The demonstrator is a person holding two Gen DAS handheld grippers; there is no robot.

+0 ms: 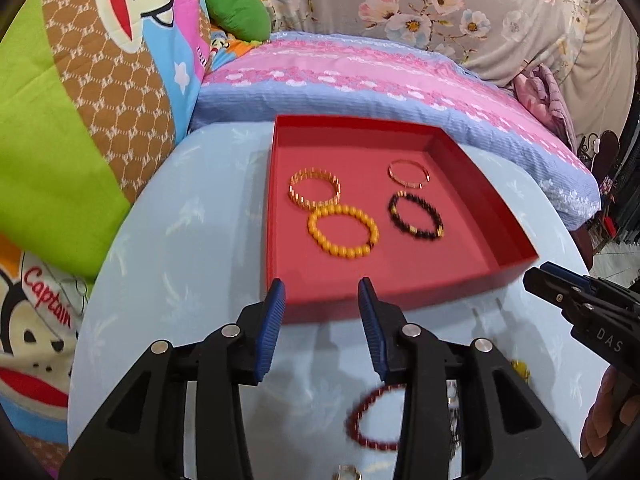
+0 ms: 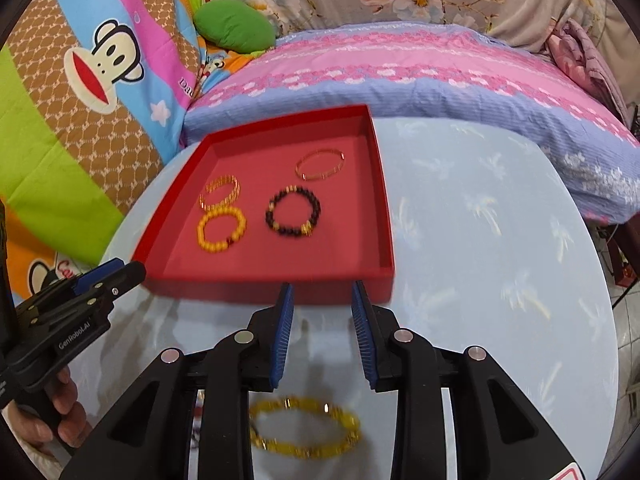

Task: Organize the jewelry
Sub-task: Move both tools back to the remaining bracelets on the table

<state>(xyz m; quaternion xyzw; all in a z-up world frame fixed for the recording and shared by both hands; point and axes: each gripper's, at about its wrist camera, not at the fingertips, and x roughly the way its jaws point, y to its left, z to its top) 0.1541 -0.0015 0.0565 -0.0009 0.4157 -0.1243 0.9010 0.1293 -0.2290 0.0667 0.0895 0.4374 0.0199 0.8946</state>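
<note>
A red tray (image 1: pixel 400 292) (image 2: pixel 264 284) sits on the light-blue table and holds several bracelets: a gold link one (image 1: pixel 315 191) (image 2: pixel 221 192), an orange bead one (image 1: pixel 343 231) (image 2: pixel 221 229), a black bead one (image 1: pixel 416 216) (image 2: pixel 293 212) and a thin gold bangle (image 1: pixel 409 174) (image 2: pixel 320 164). My left gripper (image 1: pixel 322 294) hangs open and empty above the tray's near wall. A dark red bead bracelet (image 1: pixel 372 420) lies on the table under it. My right gripper (image 2: pixel 322 294) is open and empty too, with a yellow bracelet (image 2: pixel 306 428) on the table below it.
Bedding surrounds the round table (image 2: pixel 480 240): a cartoon-print quilt (image 1: pixel 80 120) at left, a pink and blue pillow (image 1: pixel 380 76) behind the tray, a green cushion (image 1: pixel 236 10). A small ring-like piece (image 1: pixel 347 472) lies at the near edge. A hand (image 2: pixel 52 420) holds the left gripper's handle.
</note>
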